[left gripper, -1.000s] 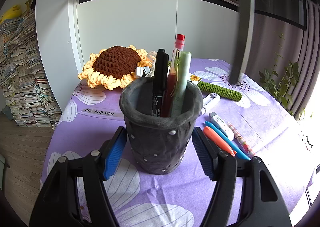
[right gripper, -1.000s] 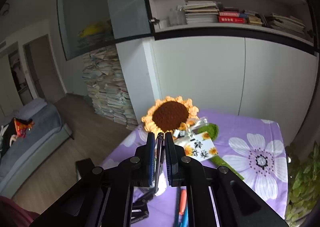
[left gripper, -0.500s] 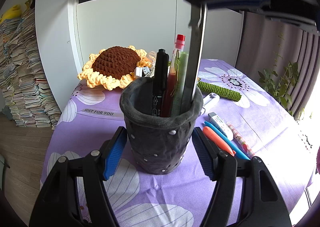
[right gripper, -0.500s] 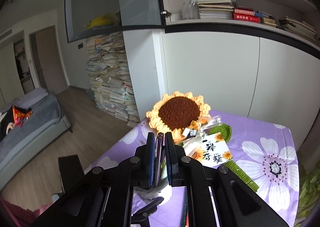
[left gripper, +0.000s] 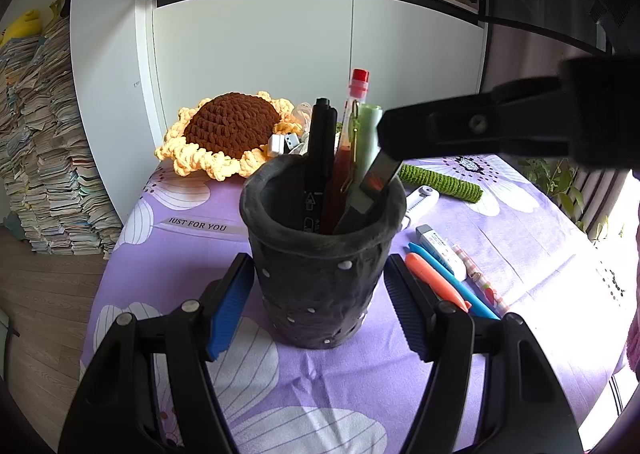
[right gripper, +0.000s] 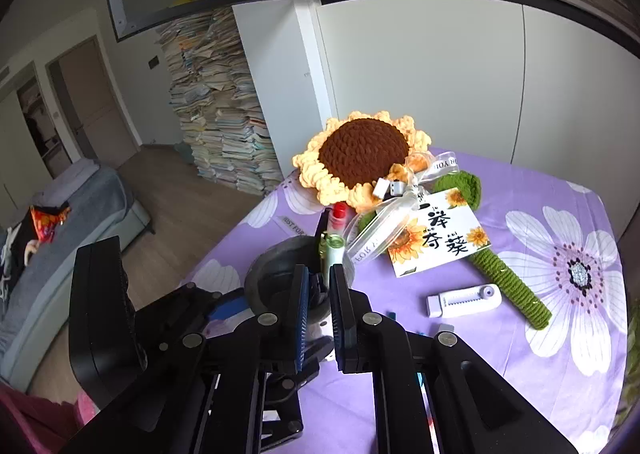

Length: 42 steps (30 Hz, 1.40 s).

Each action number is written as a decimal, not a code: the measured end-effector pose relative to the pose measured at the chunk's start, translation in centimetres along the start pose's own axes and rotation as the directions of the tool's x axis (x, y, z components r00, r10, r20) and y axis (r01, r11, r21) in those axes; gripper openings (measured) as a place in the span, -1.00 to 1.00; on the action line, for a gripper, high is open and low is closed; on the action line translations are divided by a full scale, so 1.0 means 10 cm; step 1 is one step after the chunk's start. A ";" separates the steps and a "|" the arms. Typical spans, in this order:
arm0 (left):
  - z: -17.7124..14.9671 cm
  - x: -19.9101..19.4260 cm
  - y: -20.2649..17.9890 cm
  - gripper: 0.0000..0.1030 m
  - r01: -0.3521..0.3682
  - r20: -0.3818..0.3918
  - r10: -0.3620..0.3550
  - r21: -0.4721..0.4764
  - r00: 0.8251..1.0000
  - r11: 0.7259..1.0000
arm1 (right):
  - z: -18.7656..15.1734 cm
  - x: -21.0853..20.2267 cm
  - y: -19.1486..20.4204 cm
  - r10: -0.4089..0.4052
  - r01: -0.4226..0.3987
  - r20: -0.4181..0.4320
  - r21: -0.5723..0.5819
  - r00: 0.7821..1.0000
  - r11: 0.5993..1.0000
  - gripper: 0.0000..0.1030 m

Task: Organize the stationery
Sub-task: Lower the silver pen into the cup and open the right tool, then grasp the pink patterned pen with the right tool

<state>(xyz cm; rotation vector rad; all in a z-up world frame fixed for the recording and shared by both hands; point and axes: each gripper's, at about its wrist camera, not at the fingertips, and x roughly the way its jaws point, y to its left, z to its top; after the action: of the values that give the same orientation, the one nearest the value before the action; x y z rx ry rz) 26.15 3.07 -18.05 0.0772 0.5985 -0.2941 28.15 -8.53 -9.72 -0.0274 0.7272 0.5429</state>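
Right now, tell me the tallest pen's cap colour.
Red cap, clearest in the left wrist view.

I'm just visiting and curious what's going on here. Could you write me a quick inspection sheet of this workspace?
Surface: table under a purple flowered cloth.
Job's things: dark pen holder already holding a black marker, a red pen and a green pen; a dark flat tool going in; orange pen, blue pen and eraser lying beside it.
Clutter: crochet sunflower, sunflower card, white correction tape.
Grippers: left gripper flanks the holder, contact unclear; right gripper shut on the flat tool.
Cables: nothing seen.
Surroundings: white cabinets, bookshelves, stacked papers, a bed.
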 end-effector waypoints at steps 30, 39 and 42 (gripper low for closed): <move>0.00 0.00 0.00 0.30 0.000 0.002 0.000 -0.001 1.000 1.000 | -0.73 0.41 -0.71 -0.236 0.277 -0.424 0.036 0.875 0.960 -0.78; 0.00 0.00 0.00 0.30 0.000 0.002 0.000 0.000 1.000 1.000 | -0.77 0.31 -0.82 -0.304 0.331 -0.446 -0.018 0.842 0.943 -0.78; 0.00 0.00 0.00 0.30 0.000 0.002 0.000 -0.001 1.000 1.000 | -0.76 0.30 -0.86 -0.292 0.323 -0.455 -0.009 0.841 0.946 -0.78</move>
<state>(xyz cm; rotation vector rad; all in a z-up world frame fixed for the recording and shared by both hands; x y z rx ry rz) 26.18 3.06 -18.02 0.0764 0.5971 -0.2938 29.36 -16.17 -18.74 -0.2111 1.1738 0.1967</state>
